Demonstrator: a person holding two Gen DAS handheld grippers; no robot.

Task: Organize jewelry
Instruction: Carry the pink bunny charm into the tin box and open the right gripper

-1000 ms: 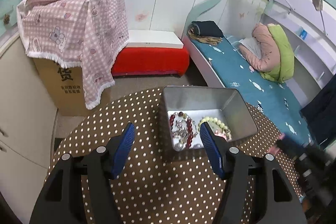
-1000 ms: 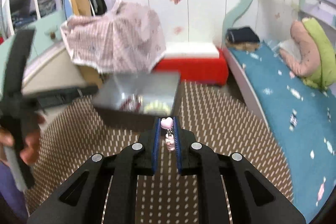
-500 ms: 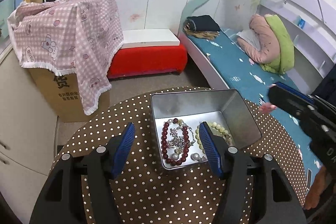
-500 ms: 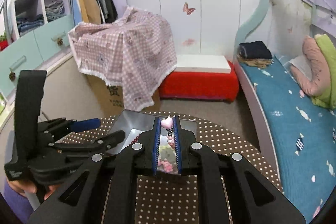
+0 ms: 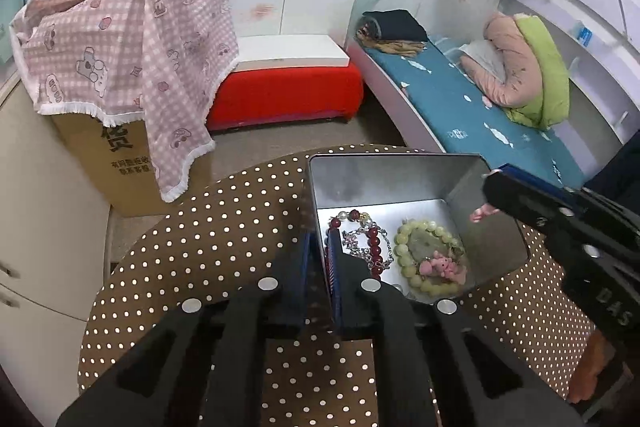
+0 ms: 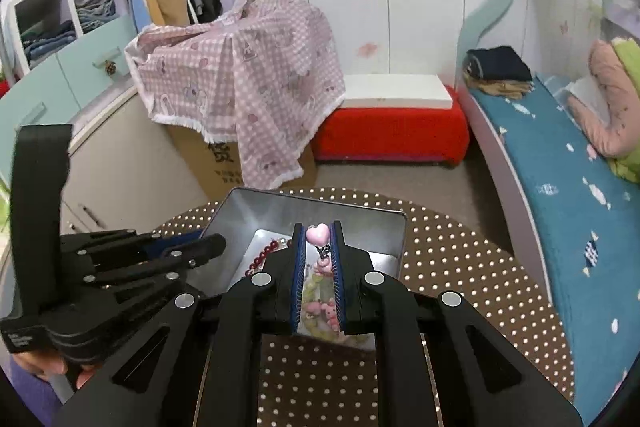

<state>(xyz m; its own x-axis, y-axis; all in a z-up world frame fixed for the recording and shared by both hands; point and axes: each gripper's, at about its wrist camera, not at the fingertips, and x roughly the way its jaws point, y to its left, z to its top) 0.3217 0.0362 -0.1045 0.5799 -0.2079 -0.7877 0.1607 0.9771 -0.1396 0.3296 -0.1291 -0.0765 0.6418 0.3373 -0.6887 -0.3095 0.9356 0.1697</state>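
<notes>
Now the left gripper (image 5: 322,259) has just been closing and pinches the near-left wall of the metal tin (image 5: 384,183) on the dotted table (image 5: 224,239); beads lie inside. Rightward, the right gripper (image 6: 318,247), over the tin, clamps a pink heart charm (image 6: 318,234).

One metal tin (image 5: 472,183) stands on one round polka-dot table (image 5: 224,227). Inside the tin lie one green bead bracelet (image 5: 404,239), one dark red bead bracelet (image 5: 374,239) and one silver chain (image 5: 356,245). Two pink charms show: one on the green bracelet (image 5: 438,267), one heart charm (image 6: 318,234) above the tin. Two grippers reach it.
</notes>
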